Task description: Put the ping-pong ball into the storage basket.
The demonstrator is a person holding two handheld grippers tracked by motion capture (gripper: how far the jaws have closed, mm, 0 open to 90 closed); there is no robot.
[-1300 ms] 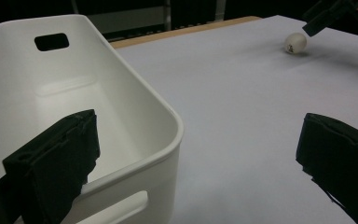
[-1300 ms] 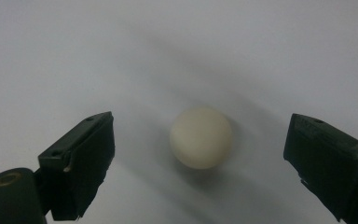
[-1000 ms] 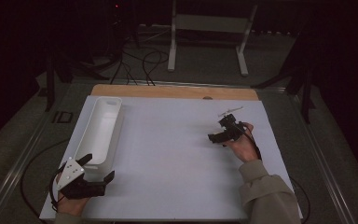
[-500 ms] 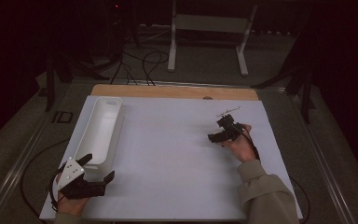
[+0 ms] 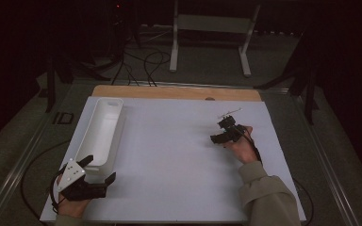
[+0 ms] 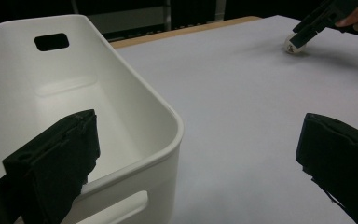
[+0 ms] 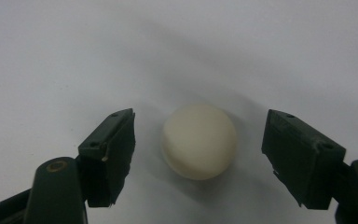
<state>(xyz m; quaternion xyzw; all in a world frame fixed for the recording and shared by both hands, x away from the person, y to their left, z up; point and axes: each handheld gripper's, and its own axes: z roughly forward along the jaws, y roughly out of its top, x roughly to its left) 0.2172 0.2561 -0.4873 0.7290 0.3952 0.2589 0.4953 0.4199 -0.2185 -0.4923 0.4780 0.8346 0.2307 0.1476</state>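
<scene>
Clearly the risk is the ball (image 7: 199, 141) squirting away: it is round and smooth, and if one finger (image 7: 107, 156) touches first as the right gripper (image 7: 200, 154) closes, it could roll off across the white tabletop (image 5: 169, 155). It is small, cream, matt, lying at about three o'clock on the tabletop between fingers that have just been closing, not yet touching. At eight o'clock the left gripper's (image 5: 96, 176) fingers stand apart astride the near corner of the white bin (image 6: 135, 121).

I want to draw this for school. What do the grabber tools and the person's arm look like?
Both are black. The left gripper has a grey three-cornered plate with small dark dots on top and blocky black pads. The right gripper has a thin black cable. The right arm wears a grey-green sleeve.
</scene>
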